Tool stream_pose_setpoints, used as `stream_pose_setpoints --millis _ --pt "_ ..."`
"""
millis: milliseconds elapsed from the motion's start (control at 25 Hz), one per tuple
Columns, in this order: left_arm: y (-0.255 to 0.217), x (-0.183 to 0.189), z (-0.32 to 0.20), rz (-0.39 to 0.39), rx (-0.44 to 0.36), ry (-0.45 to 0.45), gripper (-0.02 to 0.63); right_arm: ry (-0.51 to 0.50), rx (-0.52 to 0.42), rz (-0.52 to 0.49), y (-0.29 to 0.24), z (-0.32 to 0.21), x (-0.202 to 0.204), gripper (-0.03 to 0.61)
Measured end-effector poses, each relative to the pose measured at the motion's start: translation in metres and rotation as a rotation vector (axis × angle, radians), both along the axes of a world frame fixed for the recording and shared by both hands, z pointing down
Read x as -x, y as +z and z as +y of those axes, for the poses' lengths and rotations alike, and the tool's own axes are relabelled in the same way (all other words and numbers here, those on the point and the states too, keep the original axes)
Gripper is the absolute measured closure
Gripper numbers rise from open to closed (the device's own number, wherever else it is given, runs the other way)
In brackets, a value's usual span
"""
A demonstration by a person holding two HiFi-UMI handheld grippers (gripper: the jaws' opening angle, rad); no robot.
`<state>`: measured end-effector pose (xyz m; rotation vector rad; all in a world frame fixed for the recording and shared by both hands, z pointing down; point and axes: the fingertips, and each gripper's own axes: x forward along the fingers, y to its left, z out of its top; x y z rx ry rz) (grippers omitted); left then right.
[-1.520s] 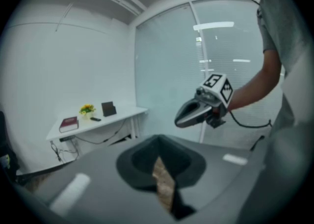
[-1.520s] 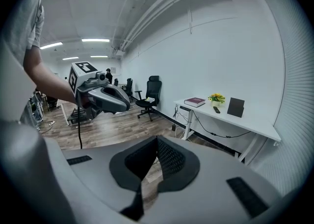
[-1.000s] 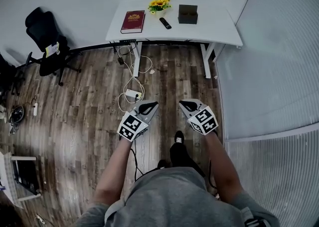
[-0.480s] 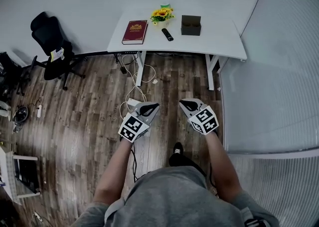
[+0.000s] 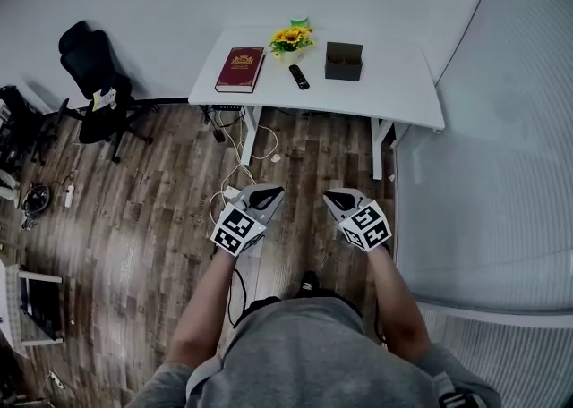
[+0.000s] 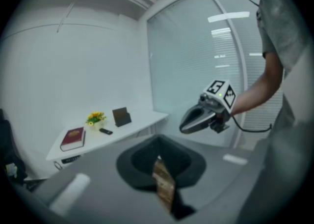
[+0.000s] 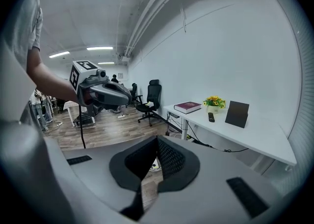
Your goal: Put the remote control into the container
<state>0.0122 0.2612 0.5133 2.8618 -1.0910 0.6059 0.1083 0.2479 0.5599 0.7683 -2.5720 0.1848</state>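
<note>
1. Nearer the desk (image 5: 398, 84) than a second ago, left gripper (image 5: 269, 192) and right gripper (image 5: 334, 197) hang closed, empty.
2. On it, the remote control (image 5: 298, 77) lies near the container (image 5: 344, 61), apart.
3. Best to step close, open one gripper early, and pinch across its narrow width.

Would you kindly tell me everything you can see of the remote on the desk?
The remote is a small, slim black bar, seemingly plastic, lying flat on the white desk. It sits between the red book and the dark container, near the flowers. Only the desk touches it; its buttons are too small to see.
</note>
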Motion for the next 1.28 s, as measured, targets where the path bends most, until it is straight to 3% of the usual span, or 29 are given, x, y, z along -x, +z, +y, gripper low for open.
stream_pose_setpoints --millis 600,1280 --pt "-0.016 -0.016 -0.036 0.0 -0.027 -0.021 0.612 -0.083 -0.025 0.014 -0.01 -0.048 0.001 0.561" --pt "-0.002 -0.012 -0.103 0.029 0.007 0.014 0.612 -0.086 0.015 0.071 -0.003 -0.104 0.009 0.561"
